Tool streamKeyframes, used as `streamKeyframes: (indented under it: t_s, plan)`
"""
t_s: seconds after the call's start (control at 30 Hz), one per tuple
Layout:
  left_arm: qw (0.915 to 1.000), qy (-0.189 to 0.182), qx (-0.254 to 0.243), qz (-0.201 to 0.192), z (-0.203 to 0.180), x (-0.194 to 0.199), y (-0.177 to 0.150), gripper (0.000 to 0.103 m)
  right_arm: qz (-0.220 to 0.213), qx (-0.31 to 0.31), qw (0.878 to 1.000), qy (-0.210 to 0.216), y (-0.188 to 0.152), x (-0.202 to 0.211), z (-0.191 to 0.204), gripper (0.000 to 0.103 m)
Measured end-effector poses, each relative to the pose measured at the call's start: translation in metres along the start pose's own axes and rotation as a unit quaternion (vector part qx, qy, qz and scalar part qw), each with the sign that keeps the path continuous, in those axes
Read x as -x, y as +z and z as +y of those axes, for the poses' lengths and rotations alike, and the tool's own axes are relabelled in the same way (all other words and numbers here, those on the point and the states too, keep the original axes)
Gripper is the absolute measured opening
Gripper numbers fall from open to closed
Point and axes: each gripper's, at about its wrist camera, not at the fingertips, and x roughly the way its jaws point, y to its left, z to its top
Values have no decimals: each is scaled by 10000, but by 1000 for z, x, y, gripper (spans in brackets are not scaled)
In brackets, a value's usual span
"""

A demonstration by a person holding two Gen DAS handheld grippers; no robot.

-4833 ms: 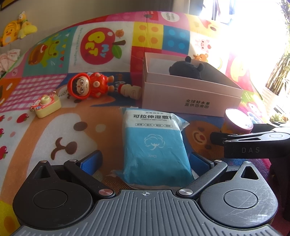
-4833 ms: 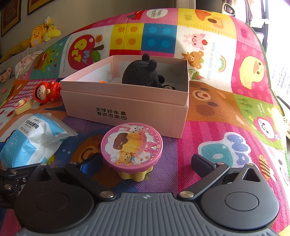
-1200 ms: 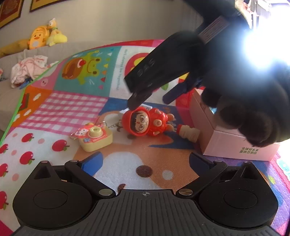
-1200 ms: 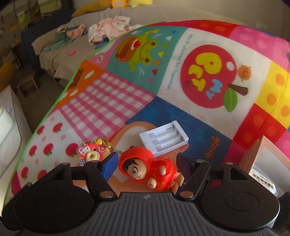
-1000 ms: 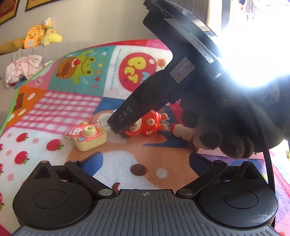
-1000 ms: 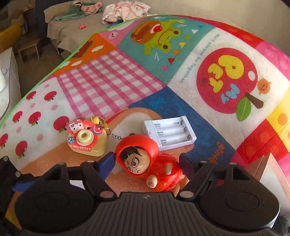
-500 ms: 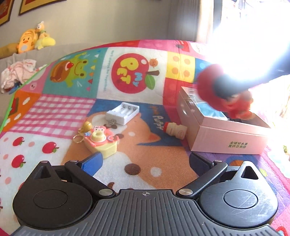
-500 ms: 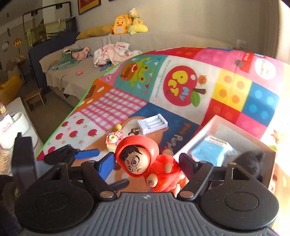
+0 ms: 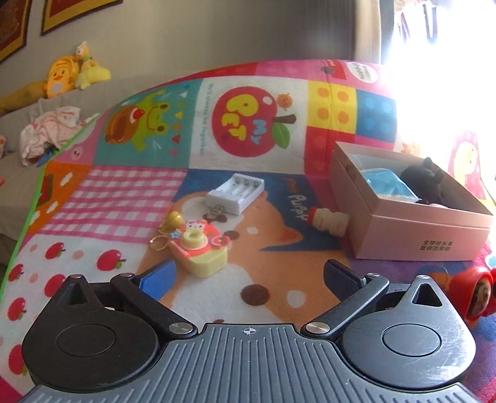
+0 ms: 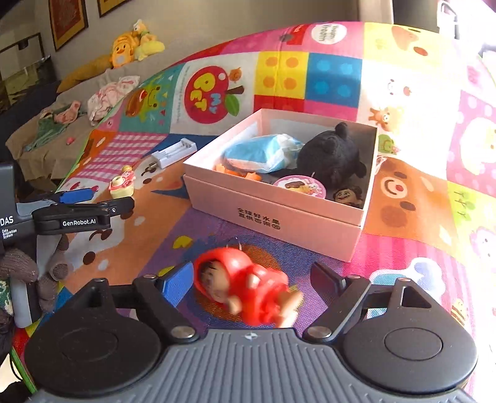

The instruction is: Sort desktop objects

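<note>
A: Home, living room or playroom by the look of it.
B: Evidence?
A: Bright cartoon play mat (image 9: pixel 248 130) underfoot: apple, frog, bear prints. Grey sofa (image 10: pixel 93 80) behind, with yellow plush toys (image 9: pixel 62 77) on its back and crumpled clothes (image 9: pixel 49 130) on the seat.
B: Anything on the walls?
A: Framed pictures (image 10: pixel 66 21) on a plain grey wall. Strong daylight from a window (image 9: pixel 440 46) at right. Small toys scattered on the mat.

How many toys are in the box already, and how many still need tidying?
Done: pink cardboard box holds blue wipes pack, black plush, pink round toy. In hand: red hooded doll, blurred between the right tongs, just opening. Left: white battery case, yellow camera keychain, small bottle.
</note>
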Motion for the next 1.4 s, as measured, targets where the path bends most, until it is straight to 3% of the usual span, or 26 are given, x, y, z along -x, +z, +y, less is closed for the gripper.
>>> streamKeyframes:
  t_s: [0.1, 0.2, 0.3, 0.4, 0.43, 0.63, 1.03, 1.1, 1.2, 1.4]
  plan:
    - [9997, 185, 146, 32, 10, -6, 14, 103, -281, -7, 9991, -330, -16, 6, -2, 92]
    - [9998, -147, 112, 0, 9, -10, 28, 103, -451, -157, 9976, -497, -31, 8, -6, 92]
    - [9987, -448, -228, -42, -7, -21, 35, 100, -629, -386, 9961, -487, -43, 7, -14, 93]
    - [9951, -792, -554, 207, -23, -40, 36, 70, -763, -668, 9941, -393, -51, 5, -21, 98]
    - [9940, -846, -635, 271, -28, -47, 35, 67, -788, -757, 9933, -374, -54, 4, -23, 99]
    - [9869, -1264, -912, 420, -41, -76, 35, 71, -750, -916, 9926, -259, -55, 1, -28, 101]
    - [9825, -1356, -1197, 456, -49, -96, 36, 72, -671, -1067, 9918, -211, -56, -3, -27, 103]
    - [9799, -1486, -1244, 483, -50, -100, 39, 67, -671, -1070, 9917, -230, -57, -3, -26, 103]
    - [9760, -1664, -1324, 481, -52, -103, 40, 50, -662, -1088, 9916, -238, -57, -3, -26, 103]
    - [9806, -1576, -1107, 369, -49, -84, 29, 49, -613, -1080, 9918, -290, -57, -4, -26, 103]
